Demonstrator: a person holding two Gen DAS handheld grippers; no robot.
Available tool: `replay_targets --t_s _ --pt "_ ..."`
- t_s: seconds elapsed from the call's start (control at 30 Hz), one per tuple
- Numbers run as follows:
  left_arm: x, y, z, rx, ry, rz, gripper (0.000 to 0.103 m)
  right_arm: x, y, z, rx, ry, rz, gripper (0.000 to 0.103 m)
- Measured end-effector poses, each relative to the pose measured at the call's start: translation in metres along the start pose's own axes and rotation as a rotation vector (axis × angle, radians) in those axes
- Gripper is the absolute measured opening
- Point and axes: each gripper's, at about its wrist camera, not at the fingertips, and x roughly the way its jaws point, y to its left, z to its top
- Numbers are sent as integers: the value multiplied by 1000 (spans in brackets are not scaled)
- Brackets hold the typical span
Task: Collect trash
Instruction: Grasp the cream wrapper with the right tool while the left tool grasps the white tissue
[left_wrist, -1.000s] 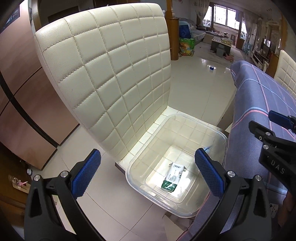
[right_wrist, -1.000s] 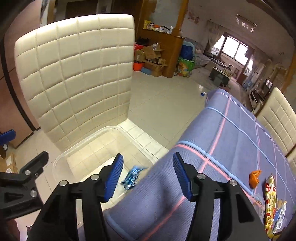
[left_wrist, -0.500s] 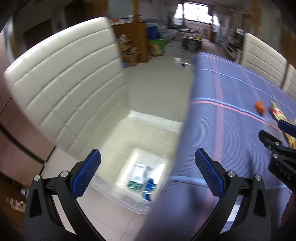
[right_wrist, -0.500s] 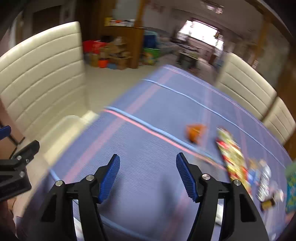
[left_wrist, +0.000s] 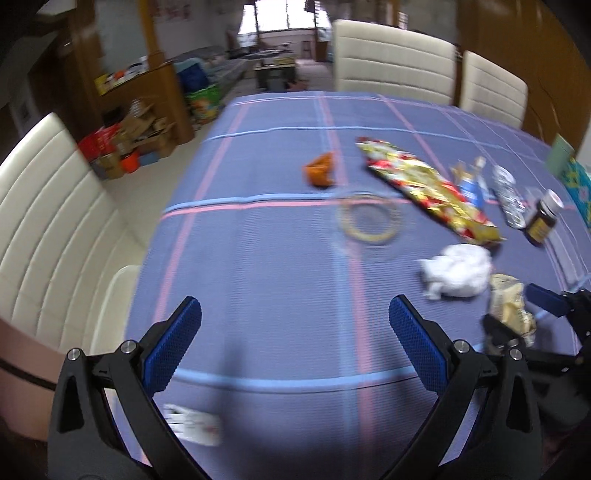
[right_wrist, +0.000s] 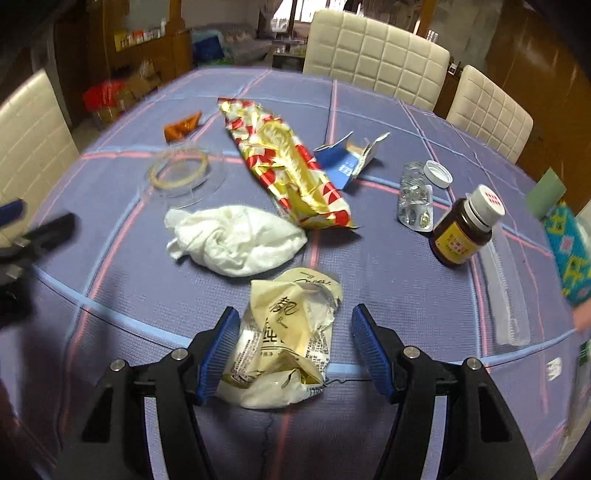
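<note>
Trash lies on a purple checked tablecloth. My right gripper is open, its jaws either side of a crumpled cream wrapper, which also shows in the left wrist view. Beyond it lie a white tissue wad, a long red-and-gold snack bag, an orange wrapper, a torn blue carton and a crushed clear bottle. My left gripper is open and empty over bare cloth near the table's front left. The right gripper shows at that view's right edge.
A brown pill bottle with a white cap, a clear tape ring, a clear plastic sleeve and a white card lie on the table. Cream quilted chairs stand at the far side and the left.
Both grippers have swung from the clear bin on the chair to over the table. The right gripper now straddles the cream wrapper.
</note>
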Motion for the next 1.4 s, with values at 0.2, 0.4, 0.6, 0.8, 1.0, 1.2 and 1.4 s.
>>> replay_targets --t_s 0.2,0.4,0.6,0.8,1.0,1.2,1.4 --pt "9 -50 12 61 17 -43 100 3 -28 0 24 -11 50 29" --pt "25 -93 20 117 49 -86 100 8 -57 6 53 -26 1 26" --pt "44 -115 32 138 74 -70 99 10 -78 7 66 -42 -11 26" --pt "61 -109 32 90 129 -149 67 11 -77 5 54 -44 -12 26" --pt "45 -104 26 112 102 -183 33 4 -61 5 30 -51 10 26" --pt "18 -79 22 100 32 -153 32 -6 -39 9 -2 -62 27 26" --pt "-5 -31 13 44 -16 -108 32 -20 -4 17 -63 -88 53 26"
